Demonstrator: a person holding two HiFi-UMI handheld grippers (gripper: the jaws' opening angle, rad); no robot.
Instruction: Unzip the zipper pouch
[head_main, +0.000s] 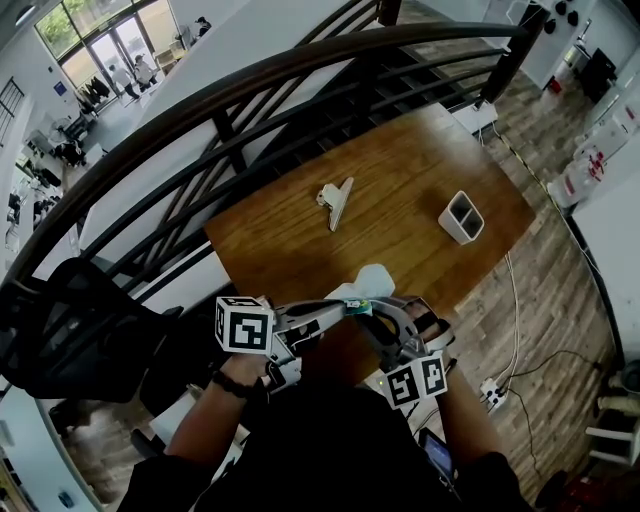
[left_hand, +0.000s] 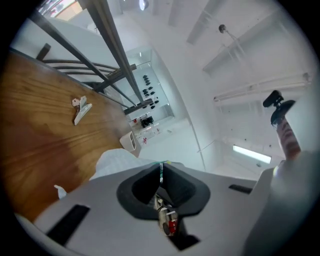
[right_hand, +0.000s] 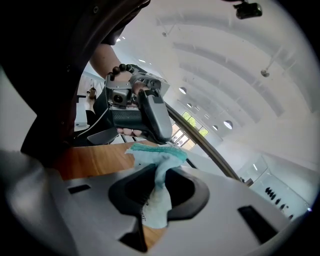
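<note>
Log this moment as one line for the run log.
left gripper: shut on zipper pull | right gripper: shut on zipper pouch | position: over table near edge

Wooden table (head_main: 400, 190), dark railing (head_main: 250, 82) — plank floor (head_main: 545, 310)

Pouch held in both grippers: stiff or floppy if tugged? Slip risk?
Probably floppy: the pouch crumples where the right gripper pinches it. It looks like thin fabric, so likely light, and it may slip from the fingers under a hard tug.

Grey left gripper (left_hand: 161, 175) and right gripper (right_hand: 159, 182), black-padded fingers (left_hand: 142, 187), white marker cubes (head_main: 245, 325), bead bracelet (right_hand: 122, 70), black top (head_main: 330, 440).
</note>
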